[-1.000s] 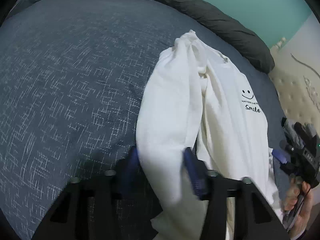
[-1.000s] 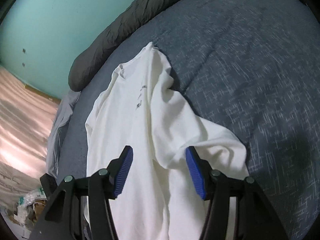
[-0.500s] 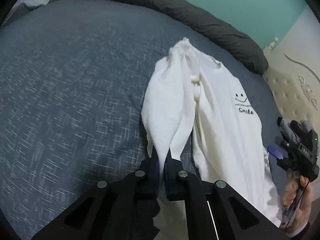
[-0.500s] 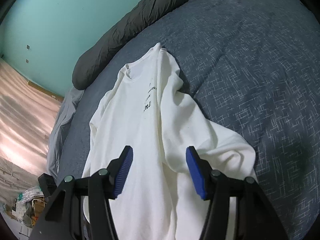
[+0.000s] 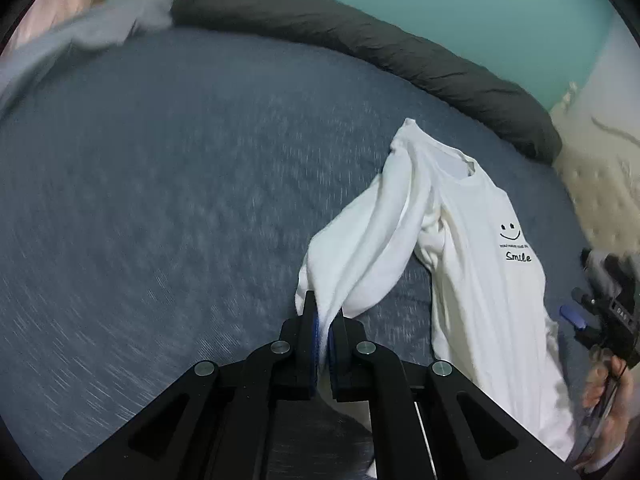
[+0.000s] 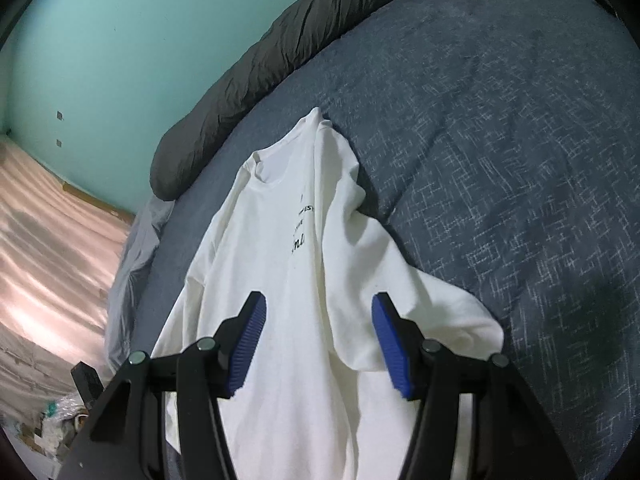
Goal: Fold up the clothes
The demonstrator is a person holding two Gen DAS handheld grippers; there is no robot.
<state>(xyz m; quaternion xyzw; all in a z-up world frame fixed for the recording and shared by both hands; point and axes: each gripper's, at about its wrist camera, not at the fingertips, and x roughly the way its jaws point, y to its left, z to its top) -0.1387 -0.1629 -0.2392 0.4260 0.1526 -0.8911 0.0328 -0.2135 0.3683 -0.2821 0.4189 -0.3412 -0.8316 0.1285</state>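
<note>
One shirt [image 5: 472,280], white, lay face up near the bed's [image 5: 160,200] right edge, collar toward the bolster [image 5: 360,36]. Left gripper [image 5: 324,320] was clamped on the sleeve [image 5: 360,256], raised off the cover. Right gripper [image 6: 318,336] hung over the shirt's body with jaws apart, holding nothing. Folding: barely begun; sleeve not yet laid across, body unfolded.

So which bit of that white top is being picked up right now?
Start at the blue-grey bedspread and find the white long-sleeved top lying on it. Its sleeve on the side away from the smiley print is pinched in the closed left gripper, lifted clear of the bed.
</note>
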